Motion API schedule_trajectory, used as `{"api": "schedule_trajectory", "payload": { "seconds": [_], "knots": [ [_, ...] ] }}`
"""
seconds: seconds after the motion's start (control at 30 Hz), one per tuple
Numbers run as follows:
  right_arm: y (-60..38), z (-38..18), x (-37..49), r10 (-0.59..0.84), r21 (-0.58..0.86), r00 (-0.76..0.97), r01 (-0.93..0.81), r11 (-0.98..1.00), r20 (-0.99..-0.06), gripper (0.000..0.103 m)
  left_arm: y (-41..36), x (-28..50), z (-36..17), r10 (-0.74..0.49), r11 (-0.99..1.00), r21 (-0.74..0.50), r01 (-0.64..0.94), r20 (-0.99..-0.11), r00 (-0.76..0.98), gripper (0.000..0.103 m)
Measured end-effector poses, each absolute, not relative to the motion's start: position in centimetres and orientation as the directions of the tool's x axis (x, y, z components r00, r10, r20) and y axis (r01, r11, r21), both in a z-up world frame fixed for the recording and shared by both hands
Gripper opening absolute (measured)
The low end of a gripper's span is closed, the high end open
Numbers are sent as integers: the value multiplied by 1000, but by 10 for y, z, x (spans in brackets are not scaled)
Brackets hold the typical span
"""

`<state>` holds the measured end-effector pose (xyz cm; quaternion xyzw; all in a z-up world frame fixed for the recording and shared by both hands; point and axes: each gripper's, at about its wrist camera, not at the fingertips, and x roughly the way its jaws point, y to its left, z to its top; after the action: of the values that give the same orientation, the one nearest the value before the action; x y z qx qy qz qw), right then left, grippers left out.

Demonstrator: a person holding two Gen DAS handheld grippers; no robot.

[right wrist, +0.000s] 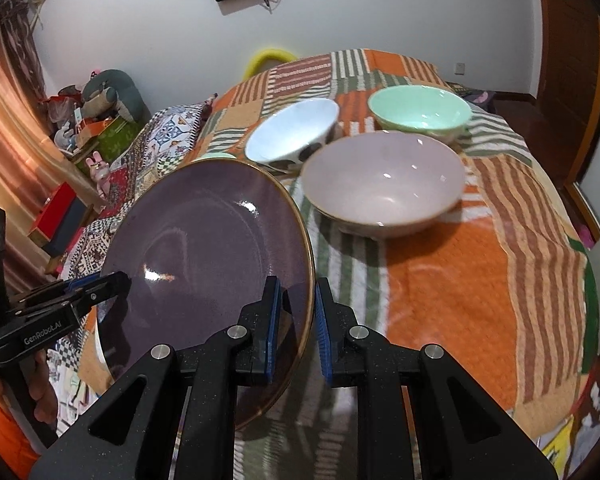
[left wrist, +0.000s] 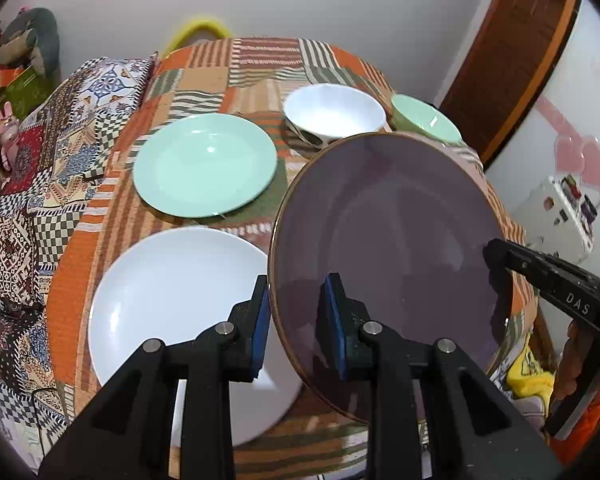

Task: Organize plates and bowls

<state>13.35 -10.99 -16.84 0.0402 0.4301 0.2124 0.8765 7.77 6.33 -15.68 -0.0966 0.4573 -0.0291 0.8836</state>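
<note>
Together we hold the purple plate (left wrist: 388, 264) in the air, tilted, above the patchwork-covered counter (right wrist: 440, 288). Our left gripper (left wrist: 296, 320) straddles the plate's near-left rim, one pad on each face, though a small gap shows at the pads, so we judge it gripping rather than know it. Our right gripper (right wrist: 296, 320) brackets the near-right rim the same way, fingers (right wrist: 272, 320) closed in on the edge.

What matters next is what lies below and to the left: the white plate (left wrist: 172, 300) sits on the counter just left of the lifted one, with the mint plate (left wrist: 204, 164) farther back. The purple plate's left edge already overhangs the white plate, so our left hand is the nearer one to lead a stack.

Farther off stand the white bowl (right wrist: 292, 136), the mint bowl (right wrist: 420, 108) and the pink bowl (right wrist: 384, 184), apart from one another, not yet nested.
</note>
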Motion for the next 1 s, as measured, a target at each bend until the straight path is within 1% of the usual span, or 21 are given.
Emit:
{"api": "schedule_trajectory", "payload": {
  "seconds": [0.47, 1.0],
  "knots": [
    [-149, -191, 117, 380, 274, 514, -272, 922, -769, 15, 27, 77, -177, -164, 983, -181, 16, -846, 507, 27],
    [-162, -209, 127, 346, 271, 484, -220, 937, -804, 15, 10, 100, -205, -194, 980, -198, 35, -885, 423, 28]
  ]
}}
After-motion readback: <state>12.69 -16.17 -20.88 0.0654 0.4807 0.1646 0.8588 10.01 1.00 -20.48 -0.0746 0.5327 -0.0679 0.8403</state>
